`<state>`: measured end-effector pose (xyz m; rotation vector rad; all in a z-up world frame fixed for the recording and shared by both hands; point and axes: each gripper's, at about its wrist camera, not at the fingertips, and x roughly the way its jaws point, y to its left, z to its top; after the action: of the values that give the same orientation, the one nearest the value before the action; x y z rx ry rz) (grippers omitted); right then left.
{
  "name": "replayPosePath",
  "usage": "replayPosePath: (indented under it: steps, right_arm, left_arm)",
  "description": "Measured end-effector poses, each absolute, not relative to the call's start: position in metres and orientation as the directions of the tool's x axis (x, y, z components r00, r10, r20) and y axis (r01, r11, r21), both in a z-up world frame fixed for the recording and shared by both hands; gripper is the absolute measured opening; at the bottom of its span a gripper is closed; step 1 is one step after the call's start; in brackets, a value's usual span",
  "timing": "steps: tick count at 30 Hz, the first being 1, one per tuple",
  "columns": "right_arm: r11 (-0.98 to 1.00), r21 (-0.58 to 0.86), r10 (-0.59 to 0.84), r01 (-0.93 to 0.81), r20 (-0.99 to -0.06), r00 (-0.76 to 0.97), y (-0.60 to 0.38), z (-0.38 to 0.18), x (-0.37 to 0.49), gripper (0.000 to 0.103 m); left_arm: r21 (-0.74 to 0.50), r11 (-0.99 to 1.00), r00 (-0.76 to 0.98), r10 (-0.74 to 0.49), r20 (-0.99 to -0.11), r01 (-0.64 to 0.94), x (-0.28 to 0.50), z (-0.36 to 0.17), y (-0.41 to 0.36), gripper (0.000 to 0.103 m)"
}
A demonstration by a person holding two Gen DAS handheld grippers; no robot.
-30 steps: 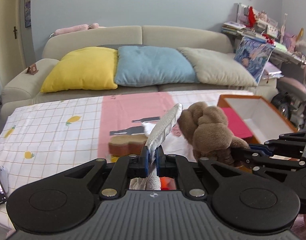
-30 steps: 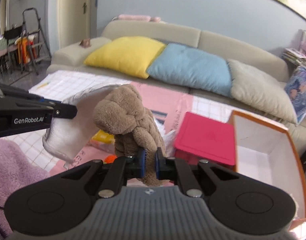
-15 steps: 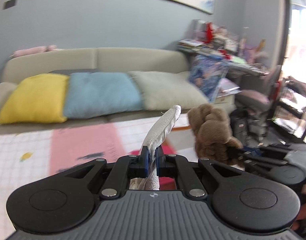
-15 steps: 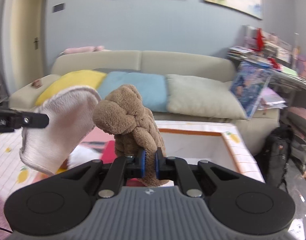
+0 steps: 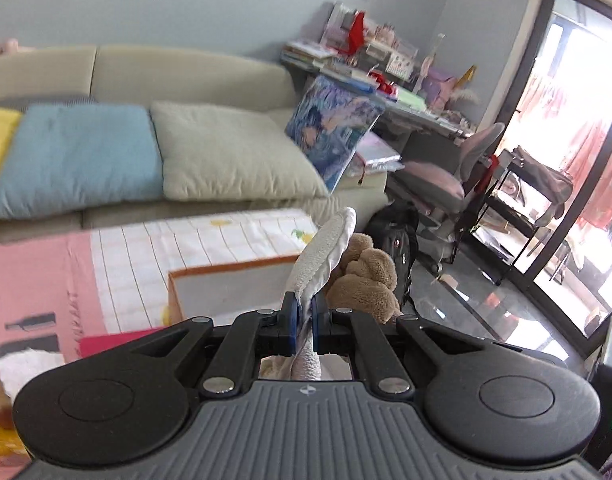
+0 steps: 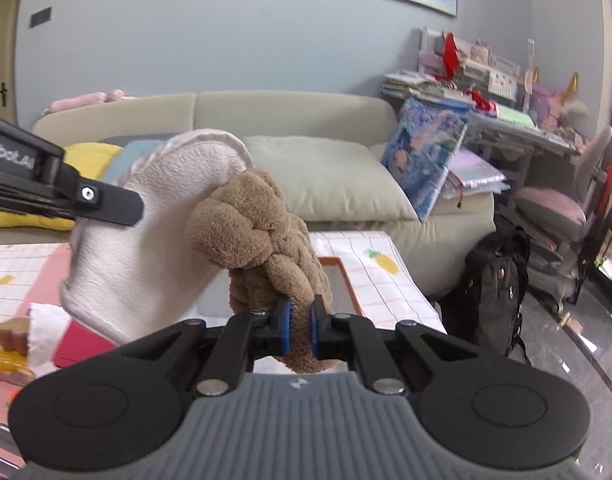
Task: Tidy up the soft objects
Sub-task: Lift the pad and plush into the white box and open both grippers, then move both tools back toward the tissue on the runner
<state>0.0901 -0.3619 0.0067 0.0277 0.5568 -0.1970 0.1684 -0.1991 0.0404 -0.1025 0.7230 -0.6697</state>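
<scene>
Both items are in the air over the box (image 5: 226, 276), mid-carry: the left gripper (image 5: 301, 316) is clamped on a white cloth (image 5: 326, 248) and the right gripper (image 6: 300, 330) is clamped on a brown plush (image 6: 262, 236), the two soft things just beside each other. The next move likely calls for lowering each past the orange rim into the white interior and then letting go, one at a time so they do not snag. The box sits near the tabletop (image 5: 210, 236) edge, with open floor (image 5: 486, 300) and a backpack (image 6: 494, 280) beyond it on the right.
</scene>
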Motion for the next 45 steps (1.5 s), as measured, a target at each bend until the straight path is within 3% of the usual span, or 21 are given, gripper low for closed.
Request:
replayPosePath:
  steps: [9,13,24,27,30,32,38,42,45]
  right_arm:
    - [0.986,-0.011,-0.134,0.165,-0.642,0.755,-0.379,-0.042,0.125,0.007]
    - [0.987,-0.041,-0.141,0.157,-0.693,0.707,-0.377,-0.062,0.141,0.007]
    - [0.993,-0.082,-0.116,0.083,-0.773,0.624,-0.37,-0.093,0.152,0.013]
    - [0.994,-0.091,-0.112,0.066,-0.776,0.621,-0.367,-0.093,0.154,0.018]
    - [0.994,-0.098,-0.104,0.044,-0.775,0.623,-0.363,-0.091,0.156,0.025]
    - [0.994,-0.103,-0.106,0.041,-0.772,0.627,-0.361,-0.087,0.155,0.031]
    - [0.987,-0.145,-0.158,0.076,-0.726,0.669,-0.357,-0.061,0.142,0.053]
    - [0.986,-0.128,-0.167,0.108,-0.683,0.711,-0.357,-0.039,0.125,0.062]
    - [0.985,-0.12,-0.172,0.124,-0.647,0.743,-0.351,-0.027,0.111,0.068]
  left_arm:
    - [-0.339,0.835,0.413,-0.518,-0.749,0.433,0.214,-0.022,-0.223,0.007]
    - [-0.361,0.848,0.361,-0.5,-0.787,0.388,0.224,-0.043,-0.225,0.007]
    - [-0.246,0.881,0.334,-0.393,-0.857,0.404,0.225,-0.06,-0.237,0.011]
    - [-0.233,0.873,0.336,-0.394,-0.856,0.429,0.224,-0.057,-0.236,0.021]
    - [-0.219,0.878,0.364,-0.388,-0.847,0.425,0.221,-0.05,-0.231,0.038]
    - [-0.221,0.881,0.386,-0.393,-0.835,0.418,0.219,-0.043,-0.226,0.056]
    - [-0.225,0.862,0.466,-0.445,-0.765,0.453,0.206,-0.008,-0.21,0.067]
    - [-0.188,0.836,0.558,-0.494,-0.666,0.516,0.181,0.019,-0.195,0.072]
    - [-0.146,0.823,0.629,-0.521,-0.578,0.548,0.158,0.034,-0.179,0.082]
